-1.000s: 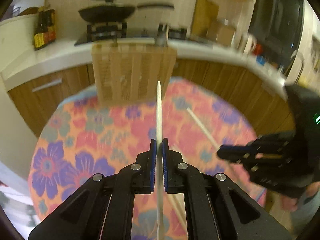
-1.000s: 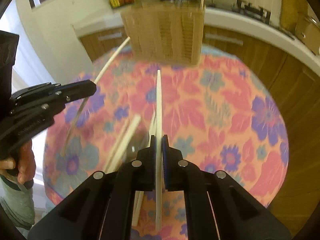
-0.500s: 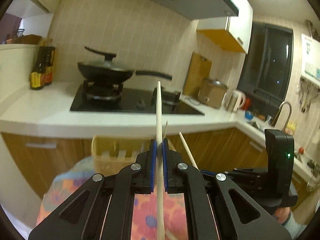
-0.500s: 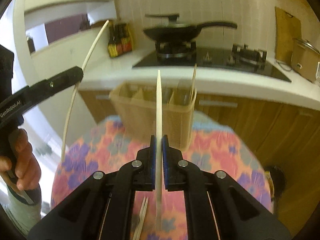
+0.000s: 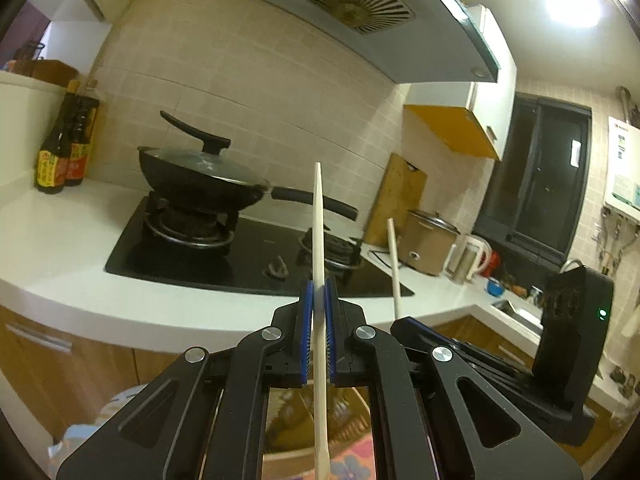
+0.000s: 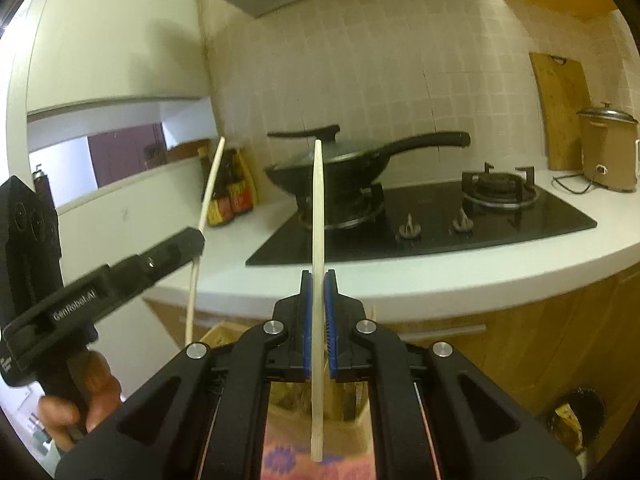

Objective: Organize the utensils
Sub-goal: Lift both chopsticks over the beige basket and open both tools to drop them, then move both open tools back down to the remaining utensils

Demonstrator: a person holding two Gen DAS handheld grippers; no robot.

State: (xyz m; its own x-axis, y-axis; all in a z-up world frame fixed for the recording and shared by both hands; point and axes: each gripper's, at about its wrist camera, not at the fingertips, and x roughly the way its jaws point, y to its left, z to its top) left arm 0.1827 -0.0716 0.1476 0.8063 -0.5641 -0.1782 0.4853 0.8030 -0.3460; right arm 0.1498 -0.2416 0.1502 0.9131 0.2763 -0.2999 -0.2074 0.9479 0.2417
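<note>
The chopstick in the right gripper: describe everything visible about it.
The pale wooden chopstick is a slim, plain, unmarked stick, thicker at its lower end. It stands nearly upright, clamped around mid-length between the blue pads of the right gripper, which is shut on it. Its upper end rises in front of the black wok; its blunt lower end hangs free above the woven utensil basket.

Both grippers were black plastic. The left gripper (image 5: 318, 296) and the right gripper (image 6: 319, 286) had blue pads and round silver screws. One side had white letters. A small green light glowed on the right one.
</note>
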